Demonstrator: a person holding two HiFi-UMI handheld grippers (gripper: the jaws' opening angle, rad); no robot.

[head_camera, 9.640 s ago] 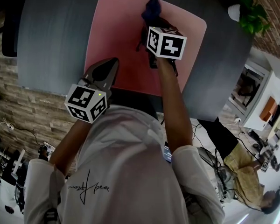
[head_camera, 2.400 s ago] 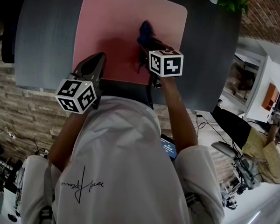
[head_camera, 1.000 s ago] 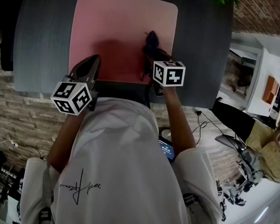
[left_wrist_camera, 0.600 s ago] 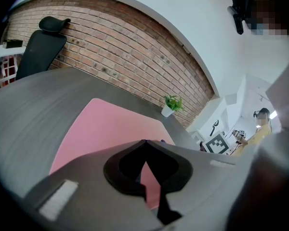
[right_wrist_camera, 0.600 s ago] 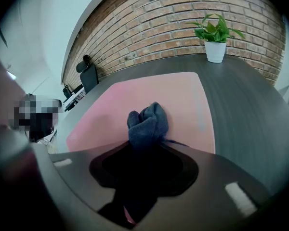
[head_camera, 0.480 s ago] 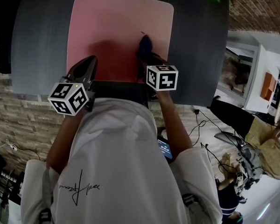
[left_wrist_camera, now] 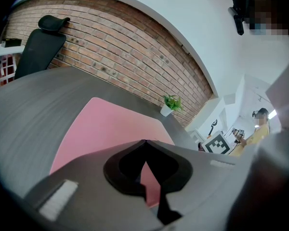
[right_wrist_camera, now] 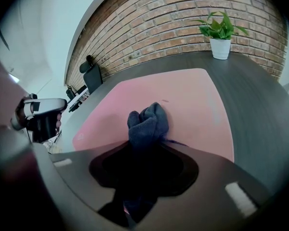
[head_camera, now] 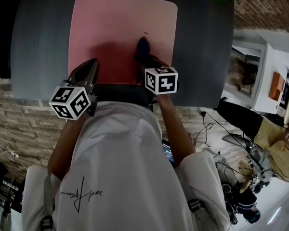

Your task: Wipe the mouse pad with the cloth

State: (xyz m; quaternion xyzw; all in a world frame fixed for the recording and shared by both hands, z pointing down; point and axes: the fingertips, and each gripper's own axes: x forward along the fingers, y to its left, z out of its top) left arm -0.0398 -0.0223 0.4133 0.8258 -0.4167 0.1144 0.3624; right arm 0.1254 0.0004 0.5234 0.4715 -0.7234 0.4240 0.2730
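At the near left corner of the mouse pad, we find the left gripper poised over the pink surface. Its claw is pressed together, tips meeting, with nothing between them. We cannot tell whether it touches the pad. The pad lies flat on the dark grey desk, its near edge just beside the desk's near edge, with bare desk showing to its left, right and far sides.

On the right half of the pad, toward its near edge, we note the cloth. It is dark blue and bunched into a wad, and its free end rests on the pink surface. The right gripper is pinching the cloth, whose near part fills the gap between its jaws.

Toward the desk's far right corner, well apart from the pad, a green plant in a white pot stands upright before a brick wall.
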